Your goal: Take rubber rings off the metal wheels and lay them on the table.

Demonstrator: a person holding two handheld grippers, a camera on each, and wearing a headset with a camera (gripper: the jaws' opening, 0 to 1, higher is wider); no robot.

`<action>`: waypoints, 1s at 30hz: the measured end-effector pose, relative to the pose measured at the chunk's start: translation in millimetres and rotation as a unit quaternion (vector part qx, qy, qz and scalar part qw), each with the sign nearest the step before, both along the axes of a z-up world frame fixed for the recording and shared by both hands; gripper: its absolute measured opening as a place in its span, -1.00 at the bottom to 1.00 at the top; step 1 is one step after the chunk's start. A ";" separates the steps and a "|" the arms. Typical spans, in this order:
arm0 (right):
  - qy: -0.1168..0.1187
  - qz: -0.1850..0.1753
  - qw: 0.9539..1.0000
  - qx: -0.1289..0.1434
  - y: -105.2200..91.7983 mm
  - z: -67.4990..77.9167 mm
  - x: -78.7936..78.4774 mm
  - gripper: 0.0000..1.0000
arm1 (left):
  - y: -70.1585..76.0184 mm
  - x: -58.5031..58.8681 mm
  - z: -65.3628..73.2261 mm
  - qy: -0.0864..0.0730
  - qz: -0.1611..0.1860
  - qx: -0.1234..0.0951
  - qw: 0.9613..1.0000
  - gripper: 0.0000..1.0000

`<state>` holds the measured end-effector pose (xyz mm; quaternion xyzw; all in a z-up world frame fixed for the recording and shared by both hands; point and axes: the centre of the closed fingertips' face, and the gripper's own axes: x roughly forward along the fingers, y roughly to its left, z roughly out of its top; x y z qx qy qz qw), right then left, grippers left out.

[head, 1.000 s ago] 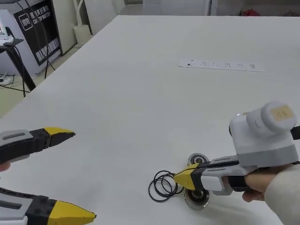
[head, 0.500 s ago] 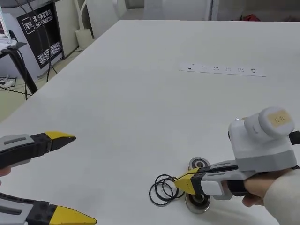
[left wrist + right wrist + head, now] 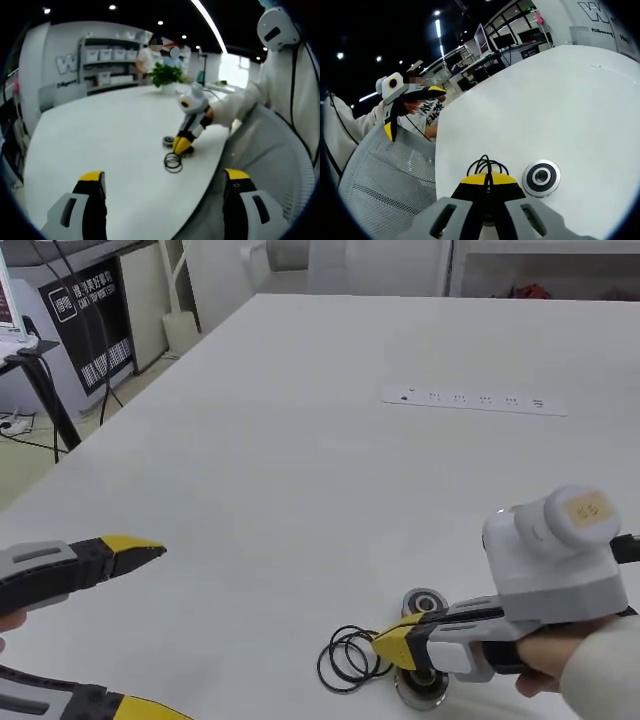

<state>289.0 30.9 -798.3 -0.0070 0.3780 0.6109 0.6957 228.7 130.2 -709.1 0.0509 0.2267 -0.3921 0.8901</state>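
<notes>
At lower right of the head view, the right gripper [image 3: 392, 642] has its jaws closed, tip pinching the rubber rings [image 3: 345, 660], which lie on the table [image 3: 300, 460]. Metal wheels [image 3: 424, 602] sit just beside (one above the tip, one below). The left gripper [image 3: 155, 630] is at lower left, jaws wide, nothing held.
Left gripper view: own jaws spread, rings at centre frame, a wheel just behind.
Right gripper view: jaws together at bottom centre, ring loops poking past the tip, a wheel to the right.
</notes>
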 end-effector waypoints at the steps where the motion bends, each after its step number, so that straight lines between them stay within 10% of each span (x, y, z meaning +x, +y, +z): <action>1: 0.000 0.000 1.000 -0.001 0.1 -0.7 -0.2 -1.00 | 0.1 -0.1 -0.3 0.000 0.000 0.000 1.000 0.98; 30: -0.028 0.016 0.999 -0.027 8.9 -9.1 -1.5 -1.00 | 3.9 -0.3 0.8 -0.007 0.009 -0.008 1.000 0.97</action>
